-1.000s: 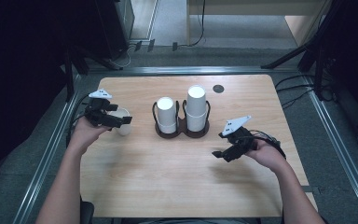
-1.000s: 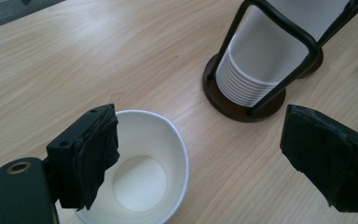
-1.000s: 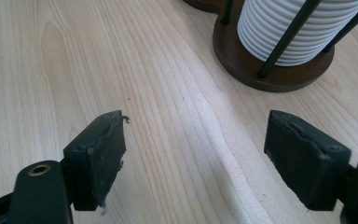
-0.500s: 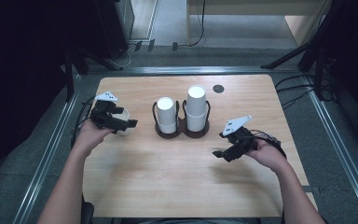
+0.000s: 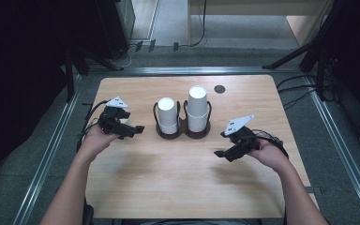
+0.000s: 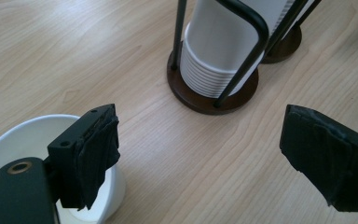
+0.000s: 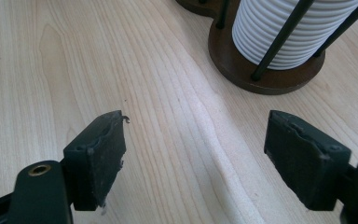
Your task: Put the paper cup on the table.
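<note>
Since the earlier frame the left gripper [image 5: 133,129] has shifted slightly toward the near edge of the table [image 5: 178,187], carrying its jaws off the single paper cup [image 6: 42,140]; the right gripper [image 5: 222,153] has stayed where it was.

**Gripper state.** Both grippers are spread wide and hold nothing. In the left gripper view, one jaw overlaps the cup's rim in the picture — whether it touches cannot be told. The right gripper's jaws hang over bare wood.

**Governing relation.** The loose cup stands upright, mouth up, at the left side of the table, just beside the left gripper and on its outer side. Its long axis is vertical. The cup holder [image 5: 182,132] lies ahead of the left gripper toward the table centre, well apart from the cup. The left hand [image 5: 93,140] is much the nearer to the cup; the right hand [image 5: 269,154] lies across the table from it.

**Materials and shapes.**
- Cup: white paper, smooth, tapered, with a rolled rim — likely to dent under a hard pinch.
- Holder: two round dark-wood bases joined side by side, each with thin black wire uprights.
- Short stack [image 5: 167,115] and tall stack [image 5: 197,107]: inverted white cups, their nested rims forming fine ridges.
- Table: pale wood-grain laminate, matte.
</note>
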### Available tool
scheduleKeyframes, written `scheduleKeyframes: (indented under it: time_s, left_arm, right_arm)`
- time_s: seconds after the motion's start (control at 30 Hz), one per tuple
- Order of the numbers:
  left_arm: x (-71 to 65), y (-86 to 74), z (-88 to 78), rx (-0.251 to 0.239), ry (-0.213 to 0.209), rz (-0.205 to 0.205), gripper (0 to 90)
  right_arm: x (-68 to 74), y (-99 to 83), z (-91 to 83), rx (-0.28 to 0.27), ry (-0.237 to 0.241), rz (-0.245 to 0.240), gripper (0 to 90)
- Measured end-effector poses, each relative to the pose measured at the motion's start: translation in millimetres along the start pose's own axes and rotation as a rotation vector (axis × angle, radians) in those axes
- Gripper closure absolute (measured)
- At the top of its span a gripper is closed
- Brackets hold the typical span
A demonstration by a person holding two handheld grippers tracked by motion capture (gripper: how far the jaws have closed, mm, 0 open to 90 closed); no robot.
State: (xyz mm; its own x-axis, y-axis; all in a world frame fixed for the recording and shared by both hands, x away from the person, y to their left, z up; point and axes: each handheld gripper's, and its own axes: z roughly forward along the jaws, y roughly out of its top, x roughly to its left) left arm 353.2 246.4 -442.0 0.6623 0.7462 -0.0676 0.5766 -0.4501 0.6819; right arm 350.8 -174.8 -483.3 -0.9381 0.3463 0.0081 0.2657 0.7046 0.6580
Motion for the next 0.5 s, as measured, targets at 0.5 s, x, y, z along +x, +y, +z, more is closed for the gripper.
scheduleKeyframes:
  time_s: [0.5]
  left_arm:
    - [-27.6,-11.7,14.5,0.002,-0.036,0.044,11.8]
  right_arm:
    - [-4.3,7.8,3.6,-0.006,0.011,-0.021,20.8]
